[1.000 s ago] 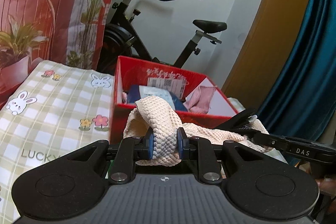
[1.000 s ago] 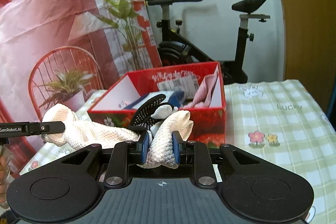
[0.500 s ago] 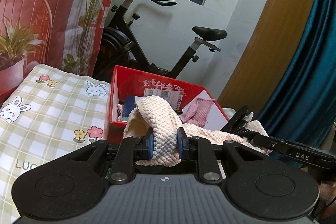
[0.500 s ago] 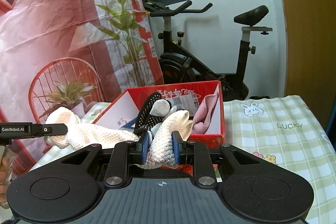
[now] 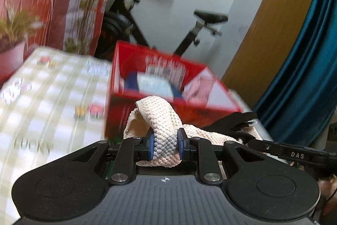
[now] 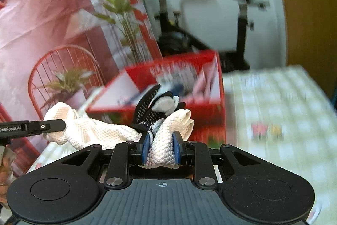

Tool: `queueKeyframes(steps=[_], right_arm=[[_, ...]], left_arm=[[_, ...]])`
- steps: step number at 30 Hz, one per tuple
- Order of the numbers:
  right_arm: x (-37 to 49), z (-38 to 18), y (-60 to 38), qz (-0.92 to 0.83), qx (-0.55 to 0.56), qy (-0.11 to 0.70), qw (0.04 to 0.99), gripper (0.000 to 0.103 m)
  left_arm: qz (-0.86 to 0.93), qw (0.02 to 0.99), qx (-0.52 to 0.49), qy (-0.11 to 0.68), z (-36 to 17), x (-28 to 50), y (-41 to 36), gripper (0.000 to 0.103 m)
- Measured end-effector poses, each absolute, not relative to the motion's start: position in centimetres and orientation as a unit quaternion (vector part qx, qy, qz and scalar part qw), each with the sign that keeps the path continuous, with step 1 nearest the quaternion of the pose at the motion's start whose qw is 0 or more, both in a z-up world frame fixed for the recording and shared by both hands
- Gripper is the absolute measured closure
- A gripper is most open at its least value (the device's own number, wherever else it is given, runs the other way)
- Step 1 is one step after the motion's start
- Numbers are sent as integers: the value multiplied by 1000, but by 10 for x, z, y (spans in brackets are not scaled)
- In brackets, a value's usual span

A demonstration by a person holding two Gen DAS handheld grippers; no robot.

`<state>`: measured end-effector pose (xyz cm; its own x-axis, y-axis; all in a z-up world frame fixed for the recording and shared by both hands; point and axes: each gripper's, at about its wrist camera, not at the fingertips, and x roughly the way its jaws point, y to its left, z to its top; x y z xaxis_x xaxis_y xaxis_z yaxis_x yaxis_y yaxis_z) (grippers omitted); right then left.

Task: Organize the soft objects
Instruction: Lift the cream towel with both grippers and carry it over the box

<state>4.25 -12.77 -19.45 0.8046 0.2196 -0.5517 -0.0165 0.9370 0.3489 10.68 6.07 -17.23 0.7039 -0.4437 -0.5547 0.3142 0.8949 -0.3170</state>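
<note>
Both grippers had sunk since the earlier frames, so the red box (image 5: 168, 85) sat higher and nearer in each wrist view, and the background was smeared by motion.

On the left side of the left wrist view, the checked tablecloth (image 5: 52, 98) lay bare from its far left corner to the box's left wall, giving free room there. The box stood toward the far edge of the table, open at the top, with blurred packets and a pink item inside. The left gripper (image 5: 165, 146) was clamped on one end of the cream knitted cloth (image 5: 160, 119), its blue pads pressing the fabric from both sides. That fold rose just short of the box's near wall; whether it touched the wall could not be told. To the right the cloth ran toward the other gripper's finger, with a black glove (image 5: 233, 121) lying on it near the table's right edge, beside the teal curtain (image 5: 305, 66).

In the right wrist view, the cloth (image 6: 94, 132) stretched from the left gripper's finger at the left across to the right gripper (image 6: 161, 150), which was likewise closed on a bunched end of it. A dotted black and grey glove (image 6: 151, 107) stood up against that bunch, in front of the box (image 6: 210, 119). Right of the box, the tablecloth (image 6: 284, 109) was unoccupied out to the right edge.
</note>
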Motion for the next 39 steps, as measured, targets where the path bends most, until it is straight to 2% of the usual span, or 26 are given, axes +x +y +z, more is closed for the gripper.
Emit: queueKeyframes(steps=[8, 16, 19, 21, 23, 26, 32, 39], right_arm=[[37, -257, -126, 50, 223, 380, 896, 80], [36, -264, -109, 70, 197, 398, 893, 66], [33, -262, -100, 76, 172, 400, 897, 65], [34, -260, -101, 76, 169, 399, 898, 67], [33, -259, -102, 72, 170, 399, 898, 80], [34, -258, -105, 69, 169, 397, 899, 86], [29, -234, -101, 89, 151, 363, 915, 87], [28, -187, -102, 104, 132, 298, 940, 87]], left_arm=[[-184, 895, -102, 394, -218, 101, 63, 81], [-153, 893, -103, 411, -232, 103, 73, 80], [-144, 890, -108, 419, -237, 105, 74, 80], [-141, 889, -113, 421, -238, 105, 76, 80], [-138, 889, -114, 421, -239, 105, 77, 80], [-136, 888, -120, 422, -240, 105, 78, 81], [-136, 900, -118, 396, -225, 98, 80, 81], [-147, 926, -112, 329, -181, 92, 84, 81]])
